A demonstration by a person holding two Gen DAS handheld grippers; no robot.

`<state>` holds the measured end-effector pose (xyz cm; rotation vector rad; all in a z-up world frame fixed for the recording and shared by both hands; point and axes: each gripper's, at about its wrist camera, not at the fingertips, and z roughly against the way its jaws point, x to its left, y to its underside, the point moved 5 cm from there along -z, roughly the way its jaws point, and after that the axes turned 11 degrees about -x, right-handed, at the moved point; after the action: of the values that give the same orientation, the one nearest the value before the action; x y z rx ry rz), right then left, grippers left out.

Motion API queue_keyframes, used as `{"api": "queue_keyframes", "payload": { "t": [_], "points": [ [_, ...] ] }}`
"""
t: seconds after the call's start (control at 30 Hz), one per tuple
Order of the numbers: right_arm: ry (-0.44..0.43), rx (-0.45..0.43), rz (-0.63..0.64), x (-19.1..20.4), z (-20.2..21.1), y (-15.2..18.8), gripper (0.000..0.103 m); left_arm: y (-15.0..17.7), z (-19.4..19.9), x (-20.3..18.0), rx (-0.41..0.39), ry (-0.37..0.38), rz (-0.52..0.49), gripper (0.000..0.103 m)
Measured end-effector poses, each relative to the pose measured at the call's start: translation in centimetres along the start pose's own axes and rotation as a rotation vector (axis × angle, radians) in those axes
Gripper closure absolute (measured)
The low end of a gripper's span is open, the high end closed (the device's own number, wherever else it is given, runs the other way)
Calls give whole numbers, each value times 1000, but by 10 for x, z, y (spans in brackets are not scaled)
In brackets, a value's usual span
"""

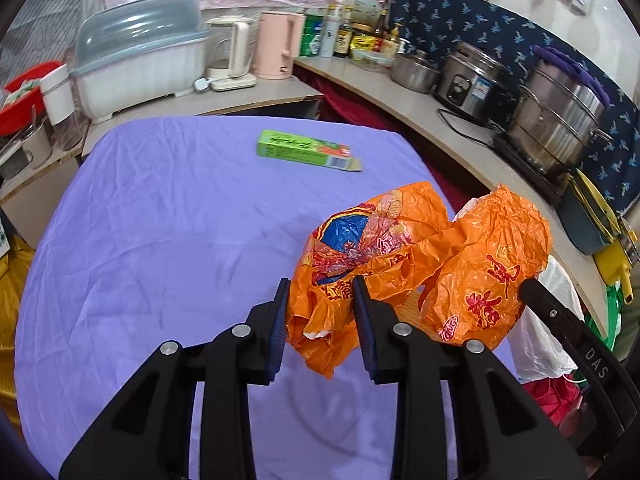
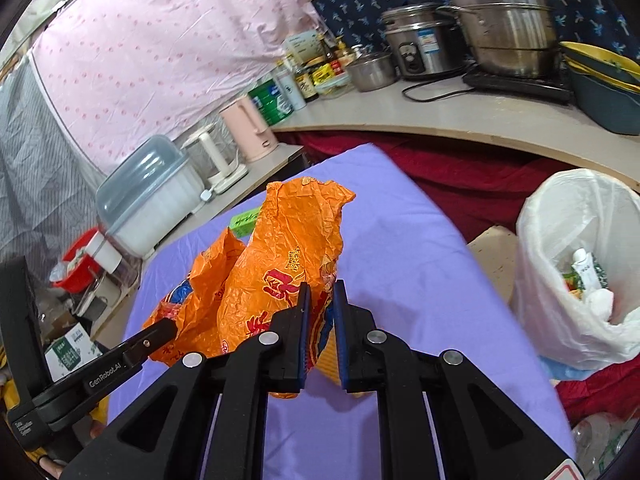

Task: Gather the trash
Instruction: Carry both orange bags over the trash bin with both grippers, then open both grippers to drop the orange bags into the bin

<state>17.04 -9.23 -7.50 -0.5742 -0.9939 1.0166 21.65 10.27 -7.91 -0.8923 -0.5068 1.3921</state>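
L gripper (image 1: 320, 316) pinches one crumpled end of the orange bag (image 1: 420, 264); R gripper (image 2: 322, 320), jaws nearly together, nips the other end. Bag at frame centre, lifted above the purple cloth (image 1: 160, 220). Likely v. light, limp, slippery film; grip bunched folds. Red/blue print. Bin (image 2: 576, 264) at right edge.

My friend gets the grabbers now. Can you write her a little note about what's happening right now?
Left gripper: shut on one end of the orange plastic bag.
Right gripper: shut on the bag's other end.
The bag is lifted above the purple table.
Done: some trash already sits in the white-lined bin.
Left: drop the bag in the bin, then fetch the green box.
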Motion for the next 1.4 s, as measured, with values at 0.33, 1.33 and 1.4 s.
{"api": "queue_keyframes", "payload": {
  "t": [0.33, 1.33, 1.4],
  "points": [
    [104, -96, -90, -86, 50, -31, 92, 4, 5, -107, -2, 125, -123, 74],
    [440, -239, -289, -293, 150, -46, 92, 58, -41, -334, 112, 362, -297, 55],
    [434, -235, -285, -292, 147, -46, 92, 55, -43, -329, 111, 361, -281, 52]
  ]
}}
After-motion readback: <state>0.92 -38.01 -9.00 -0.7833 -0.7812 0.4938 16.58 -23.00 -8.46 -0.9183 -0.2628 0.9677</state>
